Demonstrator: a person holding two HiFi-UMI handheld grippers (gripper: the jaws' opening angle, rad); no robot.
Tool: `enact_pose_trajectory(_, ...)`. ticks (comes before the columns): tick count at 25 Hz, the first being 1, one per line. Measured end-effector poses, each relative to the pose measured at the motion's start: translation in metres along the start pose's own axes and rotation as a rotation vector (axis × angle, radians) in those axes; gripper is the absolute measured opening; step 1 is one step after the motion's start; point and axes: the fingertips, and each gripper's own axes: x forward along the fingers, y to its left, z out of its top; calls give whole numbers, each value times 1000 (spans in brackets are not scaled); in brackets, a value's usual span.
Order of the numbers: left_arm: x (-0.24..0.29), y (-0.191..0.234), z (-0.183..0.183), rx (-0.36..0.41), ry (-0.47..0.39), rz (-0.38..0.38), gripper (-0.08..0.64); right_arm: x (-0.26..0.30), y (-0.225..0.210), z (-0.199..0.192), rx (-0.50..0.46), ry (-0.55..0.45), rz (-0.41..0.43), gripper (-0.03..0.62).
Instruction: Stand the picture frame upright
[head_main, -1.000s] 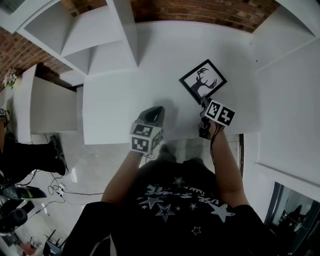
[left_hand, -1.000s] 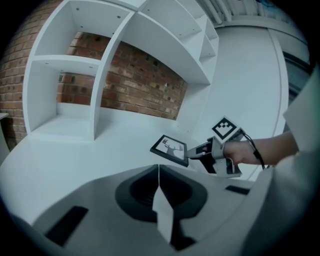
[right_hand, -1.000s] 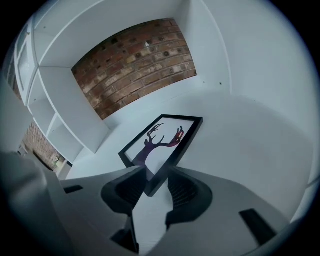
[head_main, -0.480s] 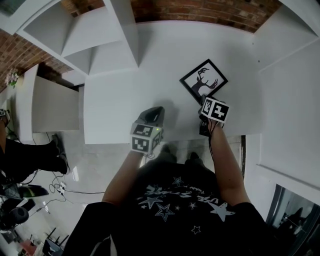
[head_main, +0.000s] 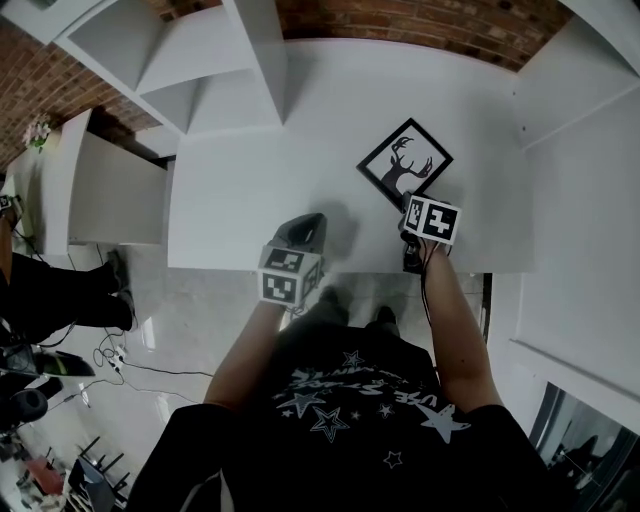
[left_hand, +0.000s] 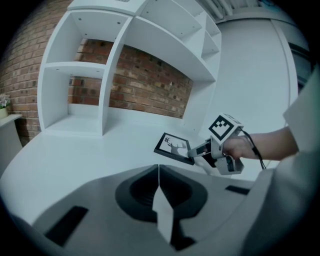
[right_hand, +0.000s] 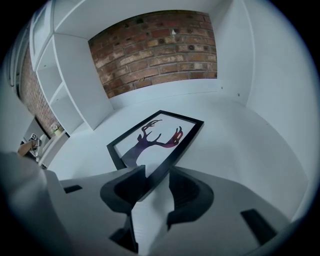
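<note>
Head view, surface: a white table (head_main: 240, 200) in a white alcove. A brick wall (head_main: 400, 20) runs beyond the picture frame and white shelves (head_main: 190, 70) stand far to its left.
Head view, picture frame (head_main: 405, 165): black-edged, with a dark stag on white. It lies on the table turned like a diamond, about where it lay a second ago.
Head view, right gripper (head_main: 408, 205): my tongs reach the picture frame's near corner. Their marker cube (head_main: 432, 220) has drawn in closer to that corner than a second ago.
Head view, left gripper (head_main: 314, 222): at the table's near edge, well to the left of the picture frame, in the same spot as before.
Left gripper view, background: the white shelves (left_hand: 115, 60) and brick wall (left_hand: 145, 80) stand behind and to the left of the picture frame.
Left gripper view, left gripper (left_hand: 158, 172): clenched tight, jaw against jaw, with nothing between them.
Left gripper view, picture frame (left_hand: 173, 146): ahead of my left tongs. The right gripper (left_hand: 195, 152) is at its right corner, with my hand (left_hand: 239, 147) behind it.
Right gripper view, background: the brick wall (right_hand: 155, 50) lies beyond the picture frame's far end, with bare white table (right_hand: 240, 145) to its right.
Right gripper view, right gripper (right_hand: 156, 175): the jaws stand apart and are closing in, with the picture frame's near corner between them. The left jaw looks to lie against the frame's edge; I cannot tell whether the right one touches.
Right gripper view, picture frame (right_hand: 155, 135): it runs away from my jaws, antlers toward the far end. I cannot tell whether the near corner is off the table.
</note>
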Motion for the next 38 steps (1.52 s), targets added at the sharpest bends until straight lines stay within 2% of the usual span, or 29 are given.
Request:
enact_pose_trajectory(16, -31, -46, -35, -46, 22, 81, 18, -38, -5, -51, -151, 78, 149, 140)
enact_pose_trajectory(23, -39, -74, -51, -38, 37, 103, 18, -54, -10, -72, -207, 105, 200, 133)
enact_pose_trajectory(38, -47, -109, -84, -115, 69, 142, 18, -83, -21, -110, -266, 161, 293, 112)
